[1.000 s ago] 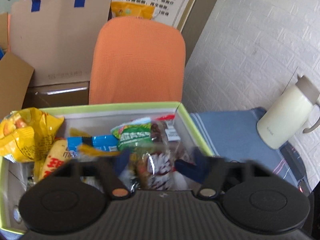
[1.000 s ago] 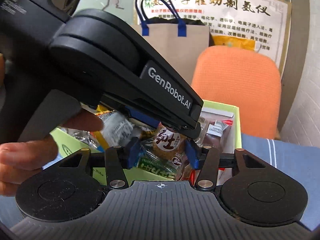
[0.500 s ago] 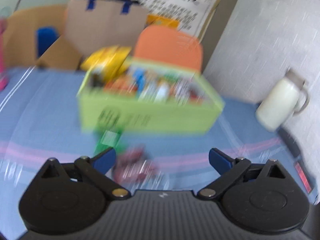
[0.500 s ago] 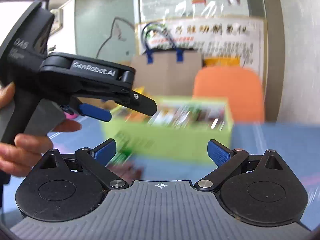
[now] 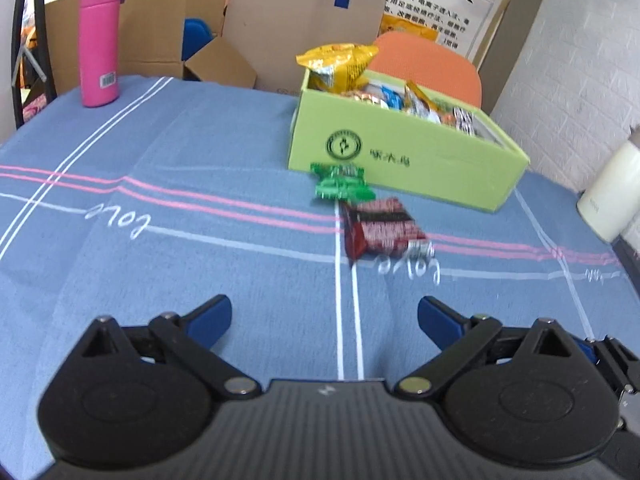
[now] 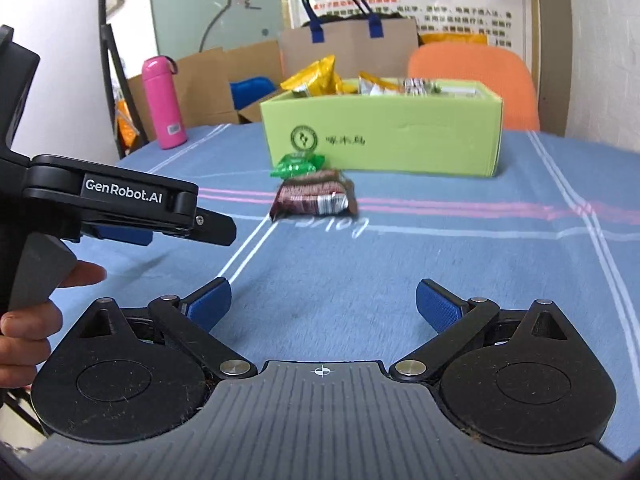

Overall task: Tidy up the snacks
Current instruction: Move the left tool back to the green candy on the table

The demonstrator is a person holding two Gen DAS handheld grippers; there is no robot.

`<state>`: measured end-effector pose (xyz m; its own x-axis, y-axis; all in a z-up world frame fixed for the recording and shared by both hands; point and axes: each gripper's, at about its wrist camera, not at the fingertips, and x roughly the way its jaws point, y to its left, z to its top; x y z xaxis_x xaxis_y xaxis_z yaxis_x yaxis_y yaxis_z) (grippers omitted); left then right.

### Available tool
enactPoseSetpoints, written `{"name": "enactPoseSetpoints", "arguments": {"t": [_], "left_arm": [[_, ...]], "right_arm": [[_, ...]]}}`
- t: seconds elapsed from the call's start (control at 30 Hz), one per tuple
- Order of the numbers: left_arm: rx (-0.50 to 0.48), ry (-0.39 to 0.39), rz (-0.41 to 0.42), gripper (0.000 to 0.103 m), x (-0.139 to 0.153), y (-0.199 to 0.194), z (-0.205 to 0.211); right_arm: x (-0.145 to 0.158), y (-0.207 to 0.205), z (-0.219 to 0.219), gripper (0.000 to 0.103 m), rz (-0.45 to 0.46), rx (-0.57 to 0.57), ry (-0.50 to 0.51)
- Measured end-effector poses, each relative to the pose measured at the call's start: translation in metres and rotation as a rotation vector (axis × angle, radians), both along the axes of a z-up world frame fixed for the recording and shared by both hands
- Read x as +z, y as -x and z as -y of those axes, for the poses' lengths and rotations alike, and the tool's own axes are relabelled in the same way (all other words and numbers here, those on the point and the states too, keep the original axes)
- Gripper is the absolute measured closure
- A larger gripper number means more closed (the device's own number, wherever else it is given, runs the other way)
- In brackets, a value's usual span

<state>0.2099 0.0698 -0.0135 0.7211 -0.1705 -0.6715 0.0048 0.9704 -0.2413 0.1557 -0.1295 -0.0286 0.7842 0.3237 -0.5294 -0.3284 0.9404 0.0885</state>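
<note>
A light green box full of snack packs stands on the blue tablecloth; it also shows in the right wrist view. In front of it lie a green snack pack and a dark red snack pack. My left gripper is open and empty, low over the cloth, well short of the red pack. My right gripper is open and empty, also short of the packs. The left gripper's body shows at the left of the right wrist view.
A pink bottle stands at the table's far left. A cream jug stands at the right edge. An orange chair, a paper bag and cardboard boxes stand behind the table.
Both grippers have pulled back from over the box to low over the near cloth, and both jaws have opened. The green and red packs now lie on the cloth before the box.
</note>
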Motion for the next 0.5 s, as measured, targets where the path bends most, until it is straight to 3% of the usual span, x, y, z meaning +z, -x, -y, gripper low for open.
{"name": "enactPoseSetpoints", "arguments": {"t": [0.27,0.37,0.5], "left_arm": [[-0.039,0.104,0.005,0.005,0.032,-0.092,-0.024],[-0.112,0.102,-0.061,0.005,0.029,-0.133,-0.024],[-0.167,0.127,-0.147,0.005,0.011,-0.163,-0.022]], "right_arm": [[0.024,-0.073,-0.039,0.013,0.039,0.130,0.079],[0.029,-0.109,-0.057,0.013,0.057,0.189,0.082],[0.020,-0.157,-0.072,0.019,-0.003,0.232,0.072]]}}
